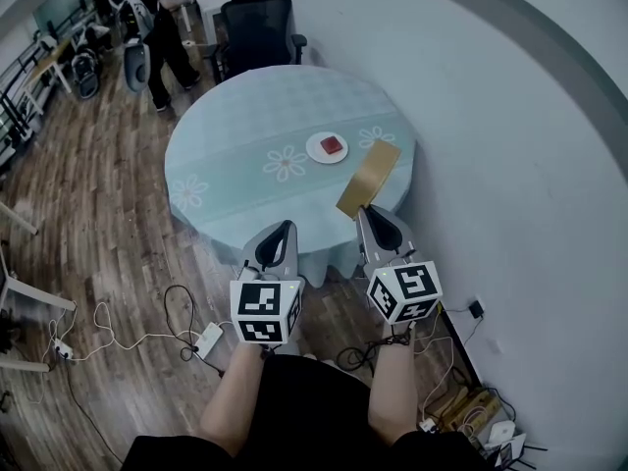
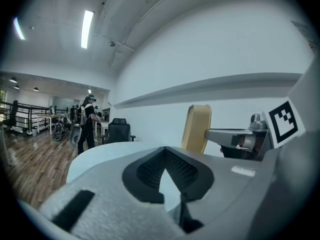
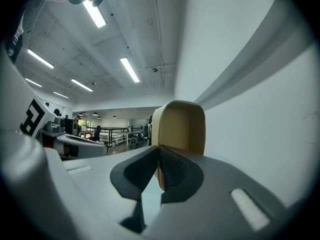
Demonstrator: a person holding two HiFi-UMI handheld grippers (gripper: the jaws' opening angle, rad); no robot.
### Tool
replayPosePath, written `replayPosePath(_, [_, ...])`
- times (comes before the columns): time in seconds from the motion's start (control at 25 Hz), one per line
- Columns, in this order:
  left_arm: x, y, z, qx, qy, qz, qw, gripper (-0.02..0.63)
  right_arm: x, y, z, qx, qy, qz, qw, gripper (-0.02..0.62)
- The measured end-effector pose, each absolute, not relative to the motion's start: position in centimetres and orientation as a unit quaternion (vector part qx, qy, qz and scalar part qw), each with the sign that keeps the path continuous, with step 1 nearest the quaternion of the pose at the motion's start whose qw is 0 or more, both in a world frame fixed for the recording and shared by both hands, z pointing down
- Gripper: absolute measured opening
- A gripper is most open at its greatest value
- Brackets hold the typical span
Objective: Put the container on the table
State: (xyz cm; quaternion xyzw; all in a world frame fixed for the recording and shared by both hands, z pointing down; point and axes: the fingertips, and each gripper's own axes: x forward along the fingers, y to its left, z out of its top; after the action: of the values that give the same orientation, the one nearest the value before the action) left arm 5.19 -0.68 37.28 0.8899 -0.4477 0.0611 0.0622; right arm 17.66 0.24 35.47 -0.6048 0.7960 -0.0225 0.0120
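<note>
The left gripper fills the foreground, its dark ribbed pads meeting at the tips with nothing between them. Beyond it lies a pale round table. To the right a tan container stands upright above the table, gripped at its edge by the right gripper, whose marker cube shows farther right. Far left, a person stands on a wooden floor near a black chair, under a ceiling light.

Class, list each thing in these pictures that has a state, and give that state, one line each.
Left tool: shut, empty.
Right tool: shut on the container at its rim.
Container: gripped, tilted up on edge, not lying on the table.
Plate: flat on the table, bearing a red item.
</note>
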Motion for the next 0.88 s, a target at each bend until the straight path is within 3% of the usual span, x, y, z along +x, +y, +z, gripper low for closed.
replayPosePath(0.68, [7.1, -5.1, 37.4, 0.91, -0.407, 0.049, 0.058, 0.003, 19.9, -2.7, 35.0, -0.644, 0.765, -0.009, -0.002, 0.021])
replayPosePath(0.88, [6.6, -10.8, 38.5, 0.912, -0.4, 0.045, 0.078, 0.003, 19.9, -7.9, 36.3, -0.658, 0.752, -0.013, -0.043, 0.021])
